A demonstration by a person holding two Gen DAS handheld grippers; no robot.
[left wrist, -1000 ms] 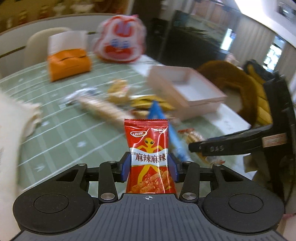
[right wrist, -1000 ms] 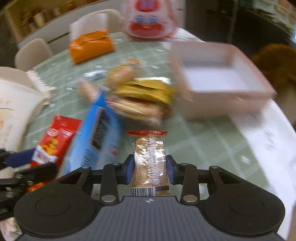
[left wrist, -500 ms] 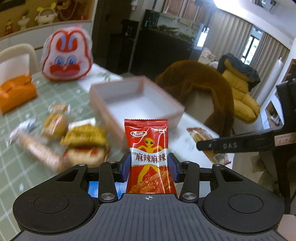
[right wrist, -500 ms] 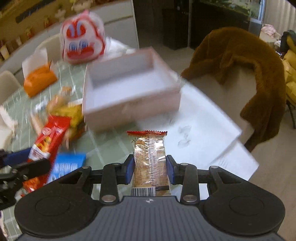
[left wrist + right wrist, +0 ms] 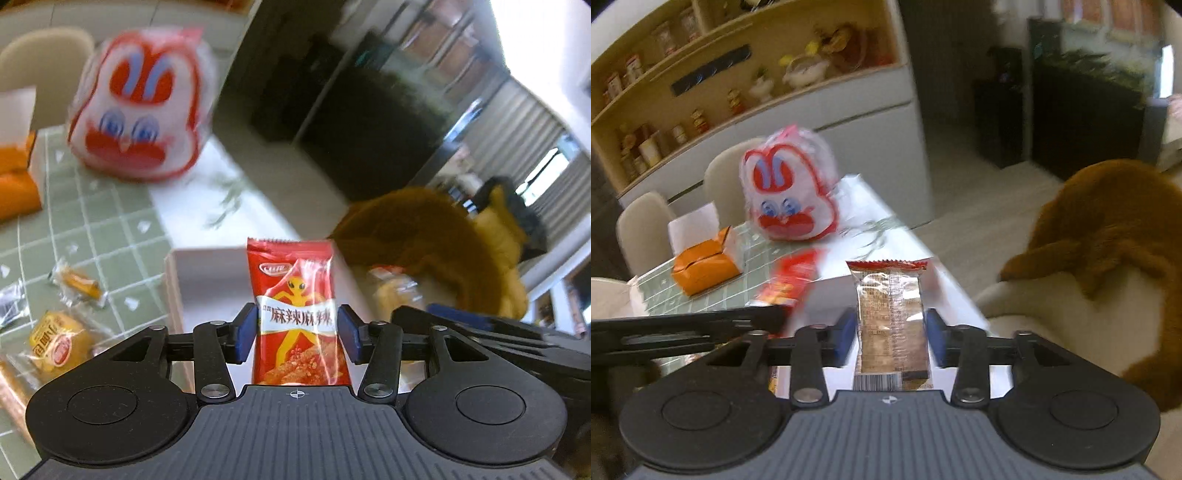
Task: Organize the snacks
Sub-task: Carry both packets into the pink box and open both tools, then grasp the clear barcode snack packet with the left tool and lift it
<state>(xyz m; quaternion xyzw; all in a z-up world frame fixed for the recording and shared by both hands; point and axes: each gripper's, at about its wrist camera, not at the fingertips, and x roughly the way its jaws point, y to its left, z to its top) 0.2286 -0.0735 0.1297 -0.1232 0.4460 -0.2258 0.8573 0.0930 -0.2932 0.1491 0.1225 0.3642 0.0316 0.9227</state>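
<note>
Two handheld grippers are in view, each with one snack packet between its blue pads. The left gripper [image 5: 297, 332] pinches one red foil packet printed with a yellow figure [image 5: 295, 306], which stands upright with both pads against its edges. Directly behind it, at twelve o'clock, is the rim of one white open cardboard box [image 5: 207, 258]. The box sits on the green checked tablecloth [image 5: 92, 221]. At nine o'clock from the red packet four loose wrapped snacks lie on the cloth: a small clear-wrapped orange piece [image 5: 79, 284], a round yellow cake packet [image 5: 55, 343], a silvery wrapper [image 5: 9, 306] at the frame's edge and a long pale one [image 5: 11, 391], partly cut off. One white-and-red rabbit-face bag [image 5: 140, 99] stands at eleven o'clock, and one orange paper carton [image 5: 14, 184] at ten. One brown furry coat [image 5: 424, 236] drapes over a chair at two o'clock. The right gripper [image 5: 890, 328] has just been spreading its jaws. One clear packet holding a brown bar, with a red top seam [image 5: 890, 306], stands between the pads with a gap on each side. It is not pressed.
</note>
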